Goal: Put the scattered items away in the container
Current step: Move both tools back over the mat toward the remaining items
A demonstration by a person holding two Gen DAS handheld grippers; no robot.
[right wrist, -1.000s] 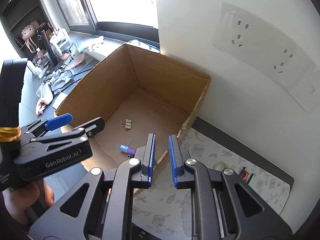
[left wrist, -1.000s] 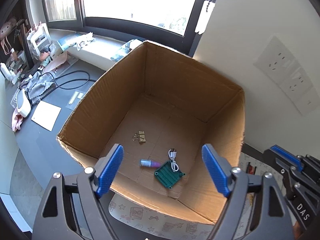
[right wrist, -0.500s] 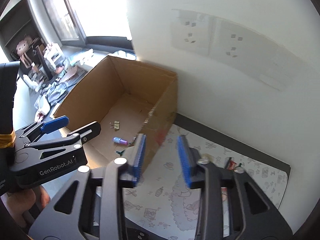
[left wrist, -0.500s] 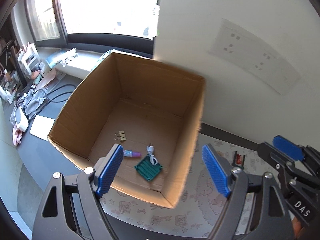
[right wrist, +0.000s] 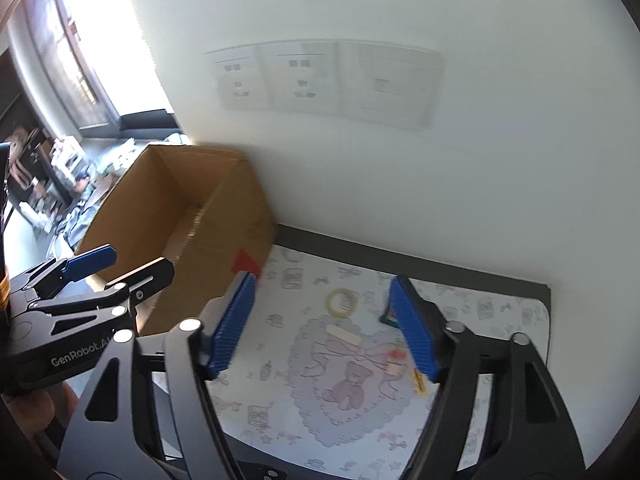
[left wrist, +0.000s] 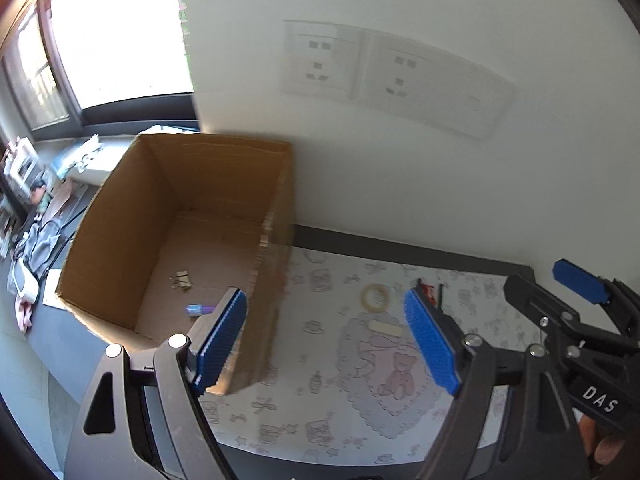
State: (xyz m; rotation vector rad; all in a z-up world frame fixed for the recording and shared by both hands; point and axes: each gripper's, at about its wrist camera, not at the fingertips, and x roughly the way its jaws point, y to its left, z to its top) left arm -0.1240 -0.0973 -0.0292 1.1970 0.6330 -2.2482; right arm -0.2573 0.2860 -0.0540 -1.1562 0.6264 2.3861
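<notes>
Right wrist view: your right gripper (right wrist: 322,322) is wide open and holds nothing, above the tape ring (right wrist: 341,302); your left gripper (left wrist: 326,336) too.

1. Daylight from the window (left wrist: 120,40) at upper left, blown out to pure white in both views.
2. White wall (right wrist: 480,160) evenly lit; wall sockets (left wrist: 392,76) washed out and soft.
3. Motion blur overall, worse in the right wrist view: cardboard box (right wrist: 192,216) edges smeared, patterned mat (right wrist: 352,360) print soft.
4. Box interior (left wrist: 208,248) sunlit; its outer side facing the mat is shaded.
5. Strong fisheye bending, with a dark vignette in the corners.
6. Blue finger pads (left wrist: 224,332) are the sharpest things in frame.
</notes>
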